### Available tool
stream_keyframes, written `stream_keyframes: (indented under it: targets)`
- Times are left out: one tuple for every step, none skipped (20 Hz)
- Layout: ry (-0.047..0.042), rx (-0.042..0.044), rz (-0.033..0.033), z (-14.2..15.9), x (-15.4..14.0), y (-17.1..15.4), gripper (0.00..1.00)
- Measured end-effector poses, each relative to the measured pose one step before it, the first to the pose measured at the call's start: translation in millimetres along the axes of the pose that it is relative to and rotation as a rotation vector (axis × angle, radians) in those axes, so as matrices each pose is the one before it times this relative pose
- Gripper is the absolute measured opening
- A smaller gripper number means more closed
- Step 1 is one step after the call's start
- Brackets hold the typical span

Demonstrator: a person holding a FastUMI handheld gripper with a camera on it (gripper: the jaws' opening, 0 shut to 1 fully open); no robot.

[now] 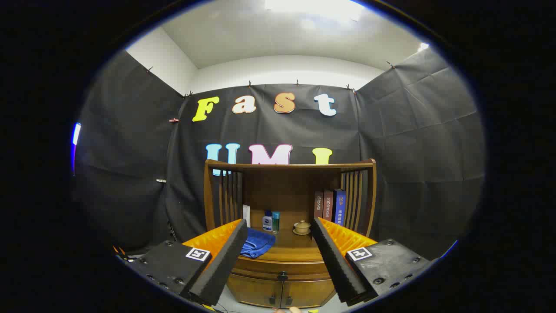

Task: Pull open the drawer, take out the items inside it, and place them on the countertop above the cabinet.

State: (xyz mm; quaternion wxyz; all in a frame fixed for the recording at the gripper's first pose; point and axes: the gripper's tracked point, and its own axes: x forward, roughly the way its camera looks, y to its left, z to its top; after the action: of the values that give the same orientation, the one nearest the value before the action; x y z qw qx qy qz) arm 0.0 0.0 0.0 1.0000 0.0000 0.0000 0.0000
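The tongs (280, 261) are spread wide and hold nothing, their fingers (226, 256) framing a wooden cabinet (282, 287) that stands ahead and slightly below. Judging by this stance, the holder is lining up on the drawer (282, 266), which sits shut between the fingers under the surface (295, 250); its dark knob (282, 275) lies midway between the fingertips, so a straight advance would likely meet it. The items inside are hidden.

On the surface beyond the fingers lie a blue cloth (257, 243) beside the left finger, two small bottles (271, 221) behind it, and a lidded cup (302, 227) on a saucer nearer the right finger. Three books (329, 205) stand upright against the slatted side rail (probably just for support). Their spines bear writing, and the darker bottle a label, all too small to read. Each finger carries a square black-and-white marker (198, 254).
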Motion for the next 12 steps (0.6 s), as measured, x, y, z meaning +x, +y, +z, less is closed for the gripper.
stream_keyframes:
  targets:
    - [0.0028, 0.00077, -0.00216, -0.23, 0.13, -0.77, 0.98]
    - [0.0011, 0.00168, 0.00107, -0.21, 0.46, 0.22, 0.98]
    - [-0.00199, 0.00056, -0.00115, 0.51, -0.11, -0.44, 0.98]
    - [-0.001, -0.0005, 0.00045, 0.27, 0.04, 0.1, 0.98]
    - [-0.00319, 0.00238, 0.00078, 1.71, 0.63, 1.0, 0.98]
    - [-0.00316, 0.00364, 0.00193, 0.47, 0.9, 1.21, 0.98]
    - [0.00347, 0.00139, -0.00771, 0.19, 1.4, -1.79, 0.98]
    - [0.00317, -0.00007, -0.00492, -1.19, 0.57, -1.94, 0.98]
    - [0.00265, -0.00218, 0.00031, -0.37, 0.19, 0.41, 0.98]
    - [0.0023, -0.0026, -0.00221, -0.05, -0.13, 0.11, 0.98]
    - [0.00165, -0.00251, -0.00417, 0.29, -0.44, -0.84, 0.98]
    - [0.00051, -0.00286, -0.00346, -0.39, 0.58, -0.05, 0.98]
